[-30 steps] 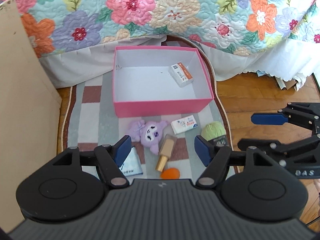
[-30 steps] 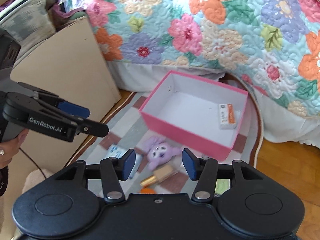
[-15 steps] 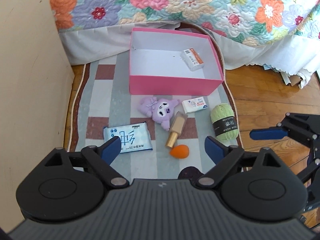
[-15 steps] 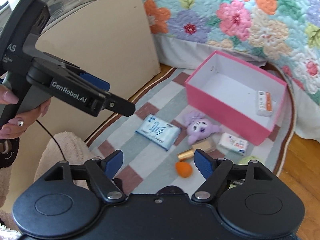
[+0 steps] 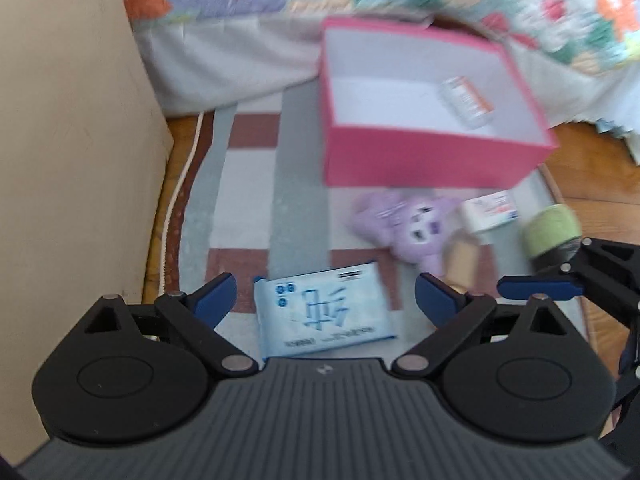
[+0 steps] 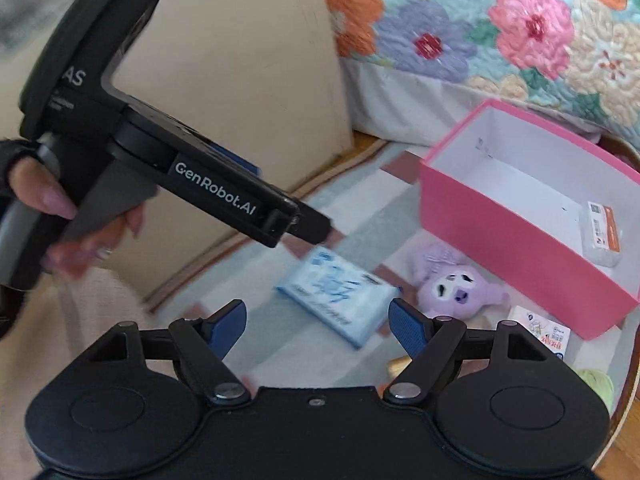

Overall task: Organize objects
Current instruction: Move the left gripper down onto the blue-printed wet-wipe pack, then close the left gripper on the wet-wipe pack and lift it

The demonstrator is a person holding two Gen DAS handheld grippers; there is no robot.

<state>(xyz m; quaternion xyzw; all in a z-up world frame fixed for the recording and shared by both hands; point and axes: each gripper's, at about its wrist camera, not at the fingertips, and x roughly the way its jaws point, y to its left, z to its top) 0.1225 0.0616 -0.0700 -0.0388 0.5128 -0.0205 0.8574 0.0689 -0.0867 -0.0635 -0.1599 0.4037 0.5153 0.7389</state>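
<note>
Your left claw (image 5: 325, 300) is spread wide and holds nothing; its blue fingertips (image 5: 214, 295) flank the light blue tissue pack (image 5: 324, 315), which lies flat on the checked rug (image 5: 248, 184) between them, not touched by either tip. Left view is motion-blurred, so fine detail is soft.

Your right claw (image 6: 318, 324) is likewise released and holds nothing. From its camera the same tissue pack (image 6: 340, 294) sits on the rug just beyond the fingertips, with the black body of your left tool crossing above it.

Pink box (image 5: 424, 160) stands on the rug close to the bed's white skirt. Inside it, against the right wall, lies one small white packet with an orange stripe (image 5: 466, 100); the rest of the white floor of the box is bare.

In front of the box, on the rug:
- purple plush toy (image 5: 408, 228), face up, just beside the tissue pack's far right corner
- small white carton with blue and red print (image 5: 490, 210), to the right of the plush
- tan and gold tube (image 5: 462, 258), partly hidden behind your left claw's right finger
- green yarn ball (image 5: 550, 230), at the rug's right edge, near the right tool's blue tip

A beige panel (image 5: 72, 140) stands upright along the left side of the rug. The floral quilt (image 6: 500, 20) covers the bed behind the box
</note>
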